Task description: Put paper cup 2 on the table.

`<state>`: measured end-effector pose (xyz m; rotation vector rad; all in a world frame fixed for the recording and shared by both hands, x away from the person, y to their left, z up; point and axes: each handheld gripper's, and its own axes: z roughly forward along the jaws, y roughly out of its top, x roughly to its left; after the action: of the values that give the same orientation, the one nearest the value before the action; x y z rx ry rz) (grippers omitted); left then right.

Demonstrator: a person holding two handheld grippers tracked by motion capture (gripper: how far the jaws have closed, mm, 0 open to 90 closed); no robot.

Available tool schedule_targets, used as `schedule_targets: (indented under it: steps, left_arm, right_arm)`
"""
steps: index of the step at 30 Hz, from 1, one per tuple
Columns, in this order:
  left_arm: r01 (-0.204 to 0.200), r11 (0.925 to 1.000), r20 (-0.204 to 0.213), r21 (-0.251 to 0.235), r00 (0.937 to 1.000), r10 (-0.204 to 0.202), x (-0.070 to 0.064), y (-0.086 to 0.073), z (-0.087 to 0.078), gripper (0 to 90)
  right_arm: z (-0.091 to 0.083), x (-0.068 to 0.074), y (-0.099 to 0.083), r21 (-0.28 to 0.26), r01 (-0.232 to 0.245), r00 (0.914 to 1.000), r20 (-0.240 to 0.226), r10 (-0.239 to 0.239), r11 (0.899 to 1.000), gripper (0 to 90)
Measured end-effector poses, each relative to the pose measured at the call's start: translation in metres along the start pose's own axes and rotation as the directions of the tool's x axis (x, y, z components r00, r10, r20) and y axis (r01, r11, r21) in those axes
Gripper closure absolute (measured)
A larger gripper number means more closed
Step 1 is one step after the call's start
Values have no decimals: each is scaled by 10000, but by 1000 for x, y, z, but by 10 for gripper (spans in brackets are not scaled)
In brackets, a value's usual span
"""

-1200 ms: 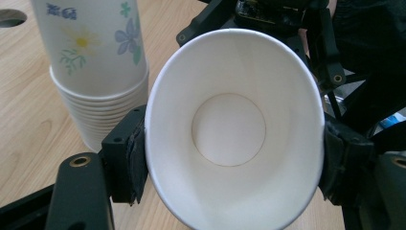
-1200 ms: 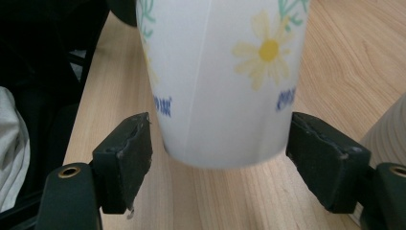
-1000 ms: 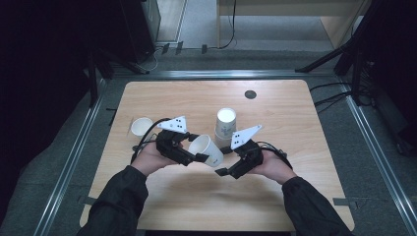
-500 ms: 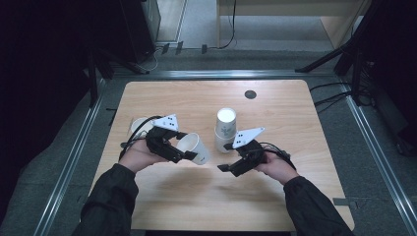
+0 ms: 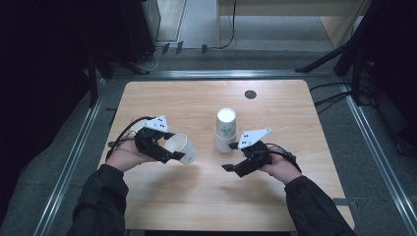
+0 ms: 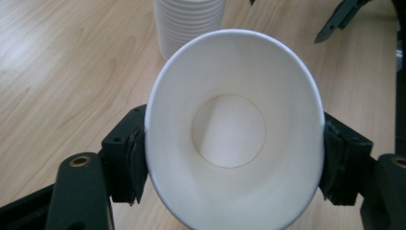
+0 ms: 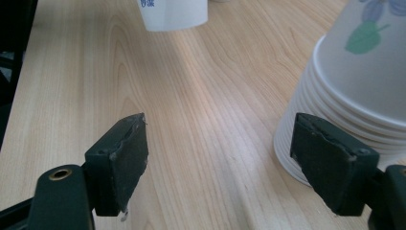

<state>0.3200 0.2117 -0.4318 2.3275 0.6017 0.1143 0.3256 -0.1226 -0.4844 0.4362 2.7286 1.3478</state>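
My left gripper (image 5: 172,152) is shut on a white paper cup (image 5: 184,147), which lies on its side above the left half of the wooden table (image 5: 187,98). In the left gripper view the cup (image 6: 230,129) shows its open mouth, squeezed oval between the two pads (image 6: 131,158). An upside-down stack of paper cups (image 5: 225,129) stands at the table's middle. My right gripper (image 5: 231,168) hovers just in front of the stack, open and empty. In the right gripper view the stack (image 7: 354,86), printed with a flower, stands beside the right jaw of that gripper (image 7: 225,158).
A small dark round hole (image 5: 250,94) sits in the table top behind the stack. A white cup with blue print (image 7: 172,12) shows at the top edge of the right gripper view. Metal rails (image 5: 74,157) and dark floor border the table.
My left gripper has carried the cup to the left, away from the stack and from the right gripper. The right gripper has stayed almost in place.
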Motion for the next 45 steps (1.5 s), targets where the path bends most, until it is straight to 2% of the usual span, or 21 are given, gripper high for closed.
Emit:
schedule_targets:
  steps: [8,15,20,23,28,33,36,38,41,45]
  left_arm:
    - [147,9995,-358,263,9993,-137,4,-14,-10,261]
    - [295,9980,-756,555,9968,-253,9,-28,-19,261]
    - [516,9945,-1042,912,9937,-420,13,-41,-25,260]
    - [565,9933,-1119,1008,9927,-451,15,-46,-28,260]
    - [839,9894,-1314,1183,9890,-681,20,-55,-31,260]
    - [1109,9830,-1557,1465,9839,-878,24,-66,-33,260]
    - [1166,9808,-1699,1566,9814,-895,25,-72,-35,259]
    - [1210,9783,-1891,1680,9780,-885,27,-76,-36,259]
    - [1334,9743,-2128,1817,9726,-935,30,-82,-37,259]
    - [1459,9700,-2377,1943,9664,-977,33,-87,-37,258]
  right_arm:
    - [-3,-6,-2,148,-81,9985,534,73,9999,211]
    - [-5,-10,-5,282,-127,9970,773,104,9995,210]
    - [-12,-19,-6,148,-395,9881,1495,369,9991,213]
    - [-19,-25,-9,47,-747,9820,1745,727,9972,212]
    - [-33,-33,-16,1,-850,9649,2494,823,9964,211]
    - [-48,-46,-25,-261,-1419,9369,3192,1428,9895,211]
    - [-55,-54,-31,-347,-1728,9241,3403,1742,9844,212]
    - [-59,-57,-33,-372,-1928,9185,3448,1937,9805,211]
    - [-67,-61,-36,-559,-1970,9113,3578,2038,9788,211]
    - [-74,-69,-42,-797,-2350,8876,3887,2473,9687,211]
